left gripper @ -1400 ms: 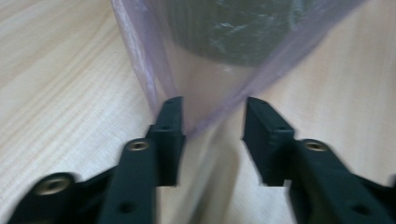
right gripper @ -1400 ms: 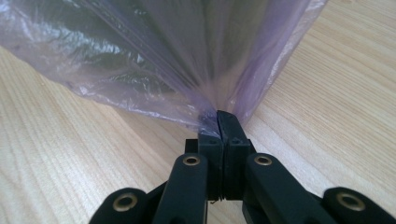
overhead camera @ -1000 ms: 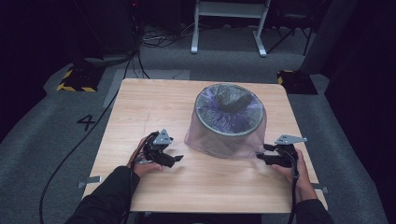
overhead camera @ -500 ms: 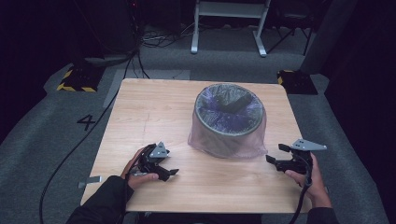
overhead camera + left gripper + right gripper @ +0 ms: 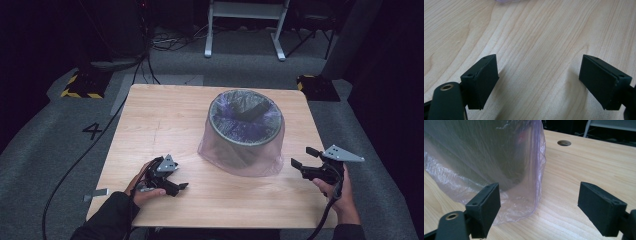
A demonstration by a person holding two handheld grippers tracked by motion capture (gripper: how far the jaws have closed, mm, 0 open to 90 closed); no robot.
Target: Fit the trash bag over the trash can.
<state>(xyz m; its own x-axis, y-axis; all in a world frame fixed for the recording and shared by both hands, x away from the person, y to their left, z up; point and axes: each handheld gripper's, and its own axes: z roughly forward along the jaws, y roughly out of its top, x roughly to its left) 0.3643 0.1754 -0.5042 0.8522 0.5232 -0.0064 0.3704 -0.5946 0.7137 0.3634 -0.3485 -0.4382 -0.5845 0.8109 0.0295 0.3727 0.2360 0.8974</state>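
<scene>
A round bin [image 5: 245,127] stands on the wooden table [image 5: 165,115], draped in a translucent pinkish plastic bag [image 5: 240,162] whose skirt spreads onto the wood. My left gripper [image 5: 179,177] rests low over the table's front left, open, with only bare wood between its jaws [image 5: 539,80]. My right gripper [image 5: 301,156] hovers at the table's right edge, pointing at the bag. Its jaws have just been opening and stand wide. In the right gripper view [image 5: 539,205] the bag's loose hem [image 5: 524,202] lies ahead of the left jaw, untouched.
A round hole [image 5: 564,143] is cut in the tabletop beyond the bag. Yellow-and-black striped blocks [image 5: 80,86] [image 5: 316,85] sit on the grey floor by the far corners. A white frame [image 5: 245,30] stands behind, and a cable [image 5: 85,150] runs along the left.
My right gripper drew away from the bag's edge, to the right and upward, with its jaws wider. My left hand slid back toward the table's front edge.
</scene>
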